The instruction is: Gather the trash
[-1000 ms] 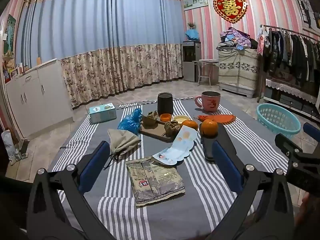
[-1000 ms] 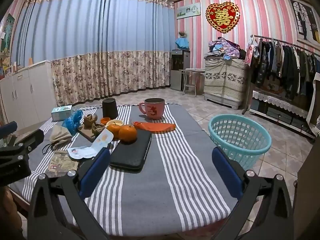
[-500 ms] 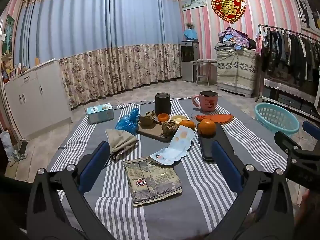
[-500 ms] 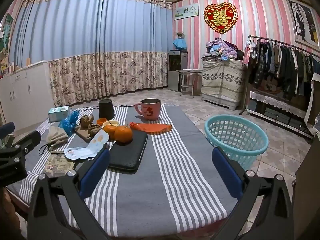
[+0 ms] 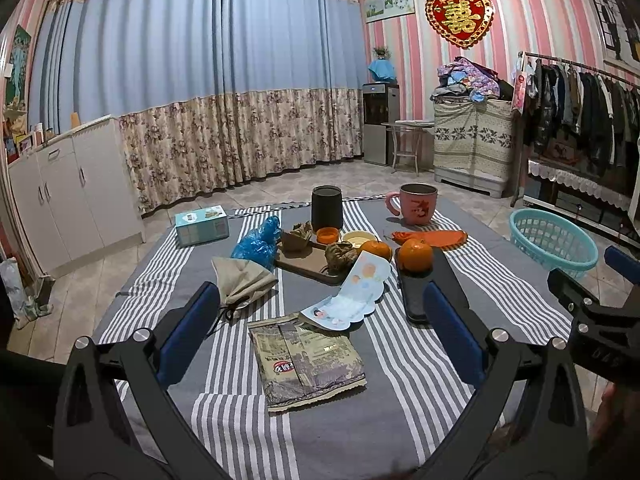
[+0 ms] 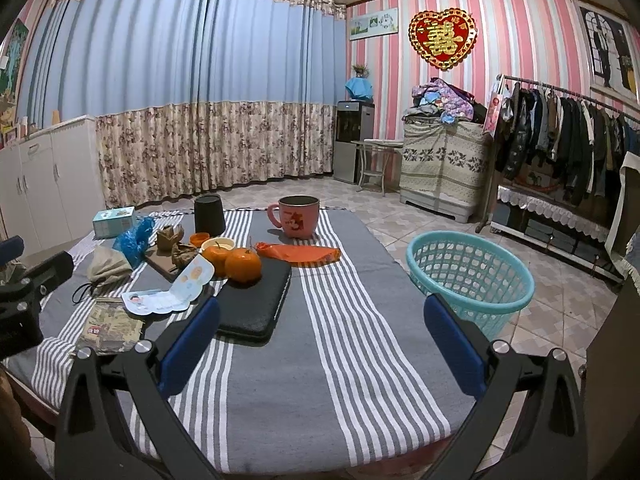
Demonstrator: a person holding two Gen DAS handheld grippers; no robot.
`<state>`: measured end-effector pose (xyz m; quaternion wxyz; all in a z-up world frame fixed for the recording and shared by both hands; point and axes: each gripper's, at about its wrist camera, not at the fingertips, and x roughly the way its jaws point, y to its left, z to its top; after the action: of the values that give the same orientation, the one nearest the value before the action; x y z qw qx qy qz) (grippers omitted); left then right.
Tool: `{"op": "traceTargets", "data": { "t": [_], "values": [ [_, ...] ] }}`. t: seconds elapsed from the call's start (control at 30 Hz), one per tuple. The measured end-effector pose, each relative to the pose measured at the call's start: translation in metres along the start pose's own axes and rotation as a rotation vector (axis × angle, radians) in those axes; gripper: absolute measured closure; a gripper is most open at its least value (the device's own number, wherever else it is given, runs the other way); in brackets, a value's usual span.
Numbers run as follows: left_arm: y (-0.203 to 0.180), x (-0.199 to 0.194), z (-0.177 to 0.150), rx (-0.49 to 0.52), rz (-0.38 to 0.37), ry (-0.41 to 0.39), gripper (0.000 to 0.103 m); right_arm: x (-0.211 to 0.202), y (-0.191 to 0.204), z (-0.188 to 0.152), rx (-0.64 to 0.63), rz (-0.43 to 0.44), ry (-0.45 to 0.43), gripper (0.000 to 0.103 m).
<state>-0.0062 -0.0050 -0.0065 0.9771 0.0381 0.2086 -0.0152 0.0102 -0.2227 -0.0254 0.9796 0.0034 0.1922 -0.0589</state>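
From the left wrist, the left claw (image 5: 318,324) hangs released above the near part of the striped bench (image 5: 400,420), its blue pads spread wide with nothing between them. Below that gap lies a flat printed wrapper (image 5: 306,362), and a pale card (image 5: 348,298) overlaps its far edge. Left of the card sits a beige pouch (image 5: 244,280), with a crumpled blue bag (image 5: 258,242) behind it and a teal box (image 5: 202,225) farther back. A brown tray (image 5: 310,262) carries two brown crumpled wads (image 5: 340,255). Past it stand a black cup (image 5: 327,208) and a pink mug (image 5: 416,203). An orange (image 5: 416,255) rests on the far end of a black case (image 5: 430,290), and an orange wrapper (image 5: 430,237) lies between it and the mug. A teal basket (image 5: 552,242) stands on the floor off the bench's right side, and the right claw's tip (image 5: 576,292) shows at the right edge. From the right wrist, the right claw (image 6: 320,342) is likewise released and empty, over the bench's (image 6: 340,380) bare near right part. The case (image 6: 256,300) lies just ahead at left with two oranges (image 6: 242,266) at its far end. The orange wrapper (image 6: 298,253) lies beyond, before the mug (image 6: 298,216). The basket (image 6: 470,280) sits close beside the bench's right edge. The card (image 6: 172,290), wrapper (image 6: 110,328), pouch (image 6: 108,264) and blue bag (image 6: 134,238) lie well to the left.
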Motion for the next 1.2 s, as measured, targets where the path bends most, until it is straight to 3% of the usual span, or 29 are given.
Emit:
{"op": "traceTargets", "data": {
  "t": [1.2],
  "values": [
    [0.0028,0.0071,0.0026,0.011,-0.007,0.011,0.005,0.0000,-0.0077,-0.0043,-0.003,-0.035,0.000,0.004]
  ]
}}
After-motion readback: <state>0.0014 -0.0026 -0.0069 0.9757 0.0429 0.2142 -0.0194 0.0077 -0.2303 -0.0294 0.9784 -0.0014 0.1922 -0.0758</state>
